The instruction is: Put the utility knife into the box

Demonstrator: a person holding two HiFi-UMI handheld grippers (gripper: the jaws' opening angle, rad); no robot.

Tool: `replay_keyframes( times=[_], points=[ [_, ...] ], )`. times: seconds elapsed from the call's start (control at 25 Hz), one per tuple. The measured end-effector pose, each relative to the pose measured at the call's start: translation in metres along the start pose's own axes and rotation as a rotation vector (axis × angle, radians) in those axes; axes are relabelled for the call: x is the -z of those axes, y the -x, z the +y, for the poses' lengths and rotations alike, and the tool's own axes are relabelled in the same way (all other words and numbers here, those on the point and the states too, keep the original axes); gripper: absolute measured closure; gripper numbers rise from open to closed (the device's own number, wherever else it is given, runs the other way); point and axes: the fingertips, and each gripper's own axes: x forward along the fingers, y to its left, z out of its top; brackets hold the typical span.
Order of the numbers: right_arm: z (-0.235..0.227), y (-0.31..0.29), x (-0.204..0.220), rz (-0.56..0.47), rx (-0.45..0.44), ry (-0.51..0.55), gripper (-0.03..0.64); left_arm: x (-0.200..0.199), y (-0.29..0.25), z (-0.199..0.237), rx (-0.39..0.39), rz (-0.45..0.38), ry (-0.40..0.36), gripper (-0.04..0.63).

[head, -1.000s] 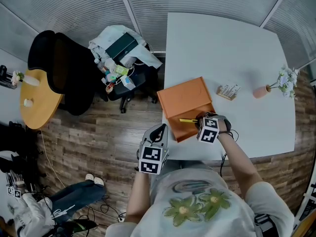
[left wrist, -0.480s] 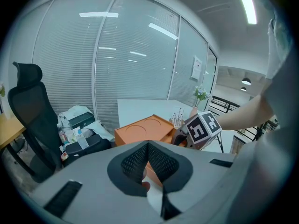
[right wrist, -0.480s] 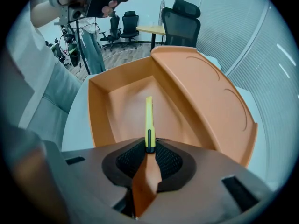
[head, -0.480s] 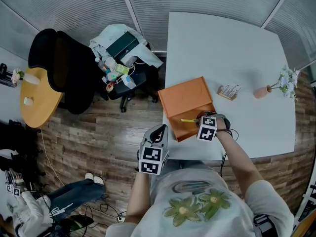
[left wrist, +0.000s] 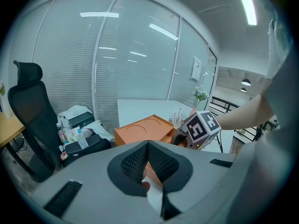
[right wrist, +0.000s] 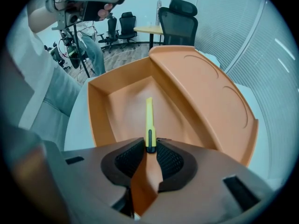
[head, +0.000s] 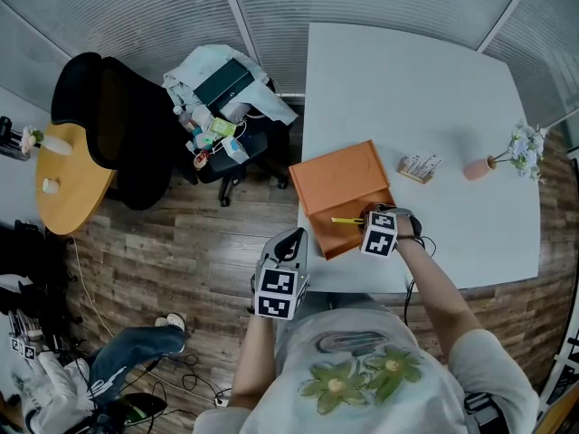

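An open orange box point(head: 355, 235) lies at the white table's near left edge, its lid point(head: 339, 177) folded back. In the right gripper view the tray point(right wrist: 117, 101) and lid point(right wrist: 205, 97) fill the frame. My right gripper point(head: 364, 221) hangs over the tray, shut on the rear end of a yellow utility knife point(head: 345, 221). The knife point(right wrist: 149, 118) sticks out forward from the right gripper point(right wrist: 150, 146) above the tray floor. My left gripper point(head: 291, 240) is held off the table near the body. The left gripper point(left wrist: 147, 143) is shut on nothing and faces the box point(left wrist: 142, 130).
On the white table point(head: 407, 89) stand a small rack of items point(head: 418, 166) and a pink vase with flowers point(head: 478, 167). To its left are a black office chair point(head: 118, 125), a chair piled with clutter point(head: 226, 107) and a yellow round table point(head: 68, 179).
My right gripper and the knife have barely shifted over the box. The left gripper has stayed put. A person's legs at the lower left have moved.
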Motion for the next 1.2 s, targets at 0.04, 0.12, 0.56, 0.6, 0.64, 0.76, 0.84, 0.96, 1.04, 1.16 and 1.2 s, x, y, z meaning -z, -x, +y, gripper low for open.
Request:
replay_keyframes(
  times=[0.04,0.12,0.56,0.6,0.64,0.76,0.84,0.96,1.04,1.16,1.2],
  points=[
    [0.000,0.001,0.000,-0.004,0.004,-0.006,0.524,-0.001,0.000,0.000,0.002,-0.002,0.000,0.595],
    [-0.002,0.005,-0.002,-0.018,0.017,-0.023,0.523,-0.003,0.000,-0.001,0.005,-0.003,-0.004,0.595],
    [-0.010,0.072,-0.025,-0.261,0.134,-0.185,0.525,-0.016,0.001,-0.006,0.018,-0.027,-0.032,0.595],
    [-0.010,0.080,-0.027,-0.285,0.146,-0.201,0.525,-0.018,0.001,-0.007,0.020,-0.029,-0.034,0.595],
    [-0.009,0.087,-0.029,-0.309,0.155,-0.216,0.525,-0.019,0.001,-0.008,0.021,-0.031,-0.037,0.595],
    [-0.007,0.108,-0.037,-0.391,0.165,-0.270,0.526,-0.022,0.002,-0.011,0.029,-0.040,-0.041,0.595],
    [-0.006,0.122,-0.042,-0.454,0.165,-0.315,0.536,-0.024,0.002,-0.013,0.036,-0.045,-0.046,0.595],
    [-0.007,0.141,-0.044,-0.541,0.191,-0.384,0.554,-0.025,0.001,-0.018,0.046,-0.049,-0.055,0.595],
    [-0.010,0.155,-0.046,-0.595,0.235,-0.411,0.593,-0.027,0.000,-0.021,0.053,-0.053,-0.059,0.595],
    [-0.011,0.168,-0.047,-0.659,0.286,-0.440,0.611,-0.029,0.000,-0.026,0.066,-0.057,-0.066,0.595],
    [-0.010,0.171,-0.047,-0.674,0.297,-0.450,0.611,-0.030,0.000,-0.028,0.071,-0.059,-0.065,0.595]
  ],
)
